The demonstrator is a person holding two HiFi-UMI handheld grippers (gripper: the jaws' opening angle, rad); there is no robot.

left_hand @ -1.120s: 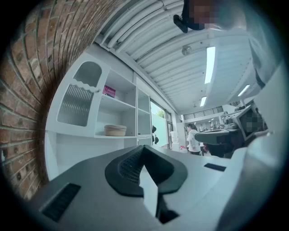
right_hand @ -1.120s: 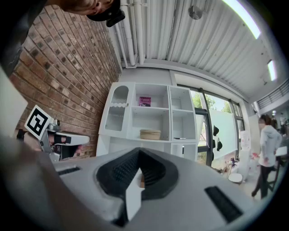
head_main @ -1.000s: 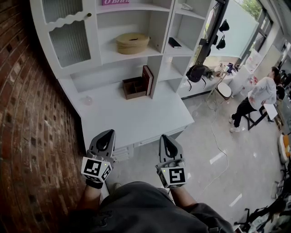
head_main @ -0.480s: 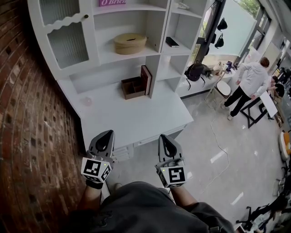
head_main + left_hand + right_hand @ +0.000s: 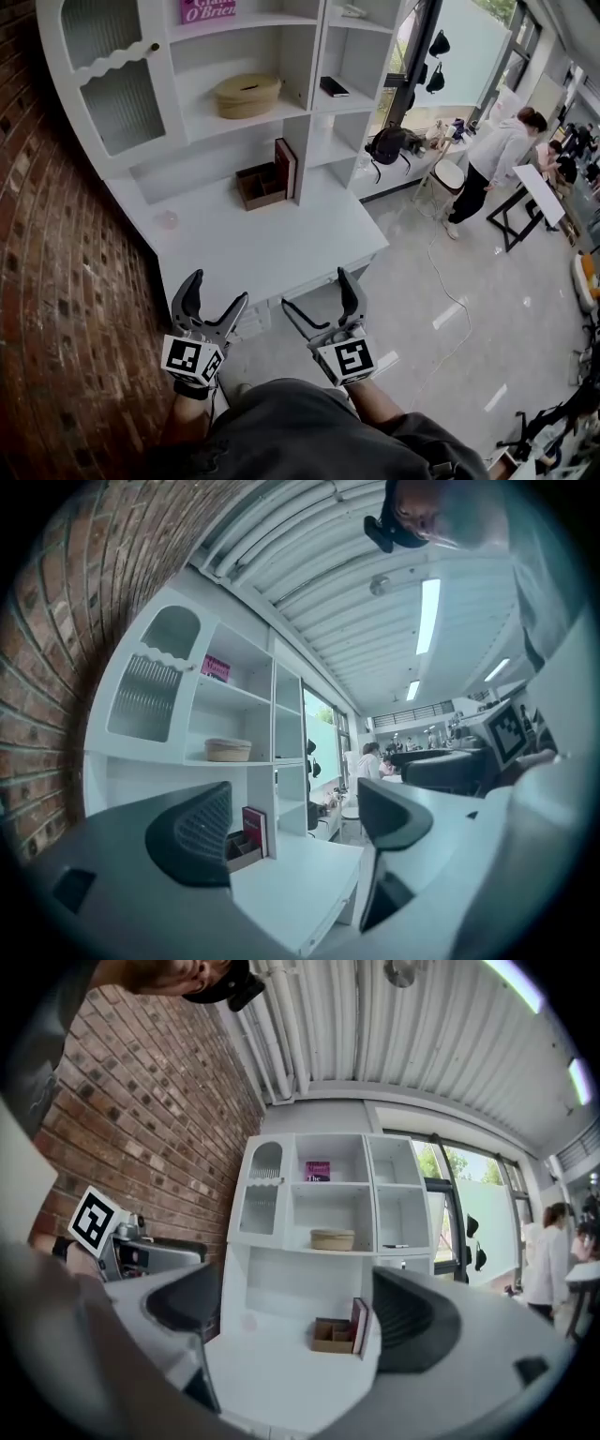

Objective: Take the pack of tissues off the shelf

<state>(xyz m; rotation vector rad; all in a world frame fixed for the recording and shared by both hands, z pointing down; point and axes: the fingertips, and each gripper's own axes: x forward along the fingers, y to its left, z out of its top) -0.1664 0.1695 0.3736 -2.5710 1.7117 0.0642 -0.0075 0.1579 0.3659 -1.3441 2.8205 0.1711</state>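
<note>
Task barely begun; nothing is off the shelf yet. Both claws hang low in front of the person, short of the white tabletop's point(image 5: 281, 239) front edge and well apart from the shelf unit.

Left claw point(image 5: 217, 289): jaws opening, nothing btwn them. Its own view shows only tabletop and shelving through the gap. Right claw point(image 5: 317, 291): same, jaws opening and empty. The brown organiser box point(image 5: 261, 185) and the dark red book point(image 5: 285, 167) beside it show far off through its gap, not in its grip.

Tissues: most likely the tan oval container point(image 5: 247, 96) w/ a slot in its top. It sits upright on the middle shelf point(image 5: 211, 120), in the wide bay above the tabletop recess. (Too small from here to confirm tissues inside; a flat dark item point(image 5: 334, 87) lies in the next bay to the right, and I can't tell what it is.)

Done so far, by my read: claws spread ready, no contact w/ anything.

Left to do: close the distance to the unit, reach over the tabletop and up to that bay, and bring one claw round the container. Then close on it and draw it out clear of the shelf edge. Approx. the whole job remains.
</note>
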